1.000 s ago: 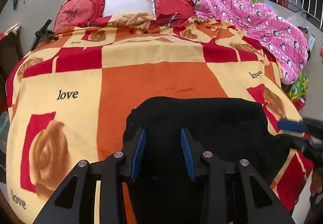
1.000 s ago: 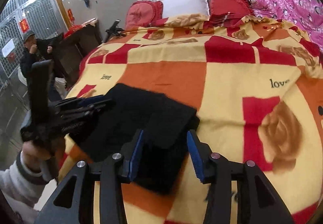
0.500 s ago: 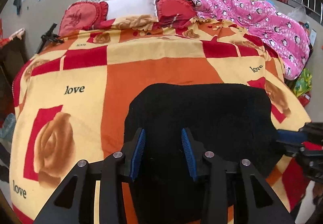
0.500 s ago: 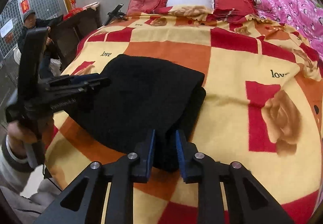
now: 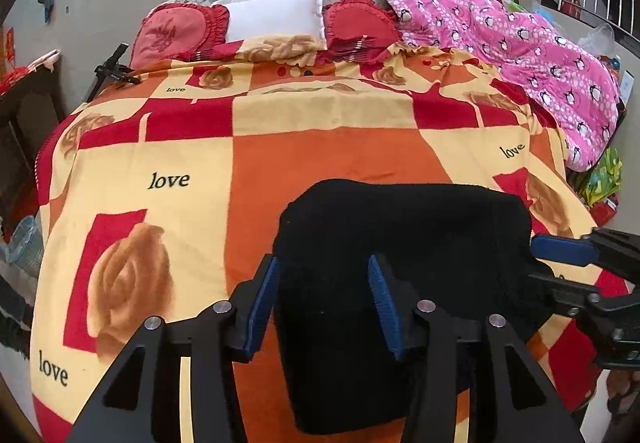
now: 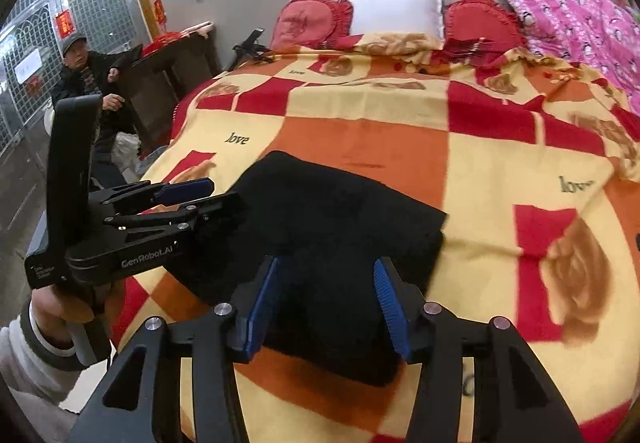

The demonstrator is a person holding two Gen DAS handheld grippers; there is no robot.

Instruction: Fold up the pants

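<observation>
We see folded pants (image 5: 400, 235) near blanket (image 5: 336, 159) front edge | left gripper (image 5: 324, 295), right gripper (image 6: 328, 299) both spread | pants' near edge hidden.

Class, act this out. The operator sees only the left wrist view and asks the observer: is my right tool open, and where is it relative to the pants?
Observer: The right tool is open, its jaws straddling the near edge of the folded black pants.
Operator: What holds my left tool?
Observer: A hand in a white, grey-cuffed sleeve holds the left tool at the pants' left edge.
Operator: Anyone nearby?
Observer: A man in a cap is beyond the bed's left side.
</observation>
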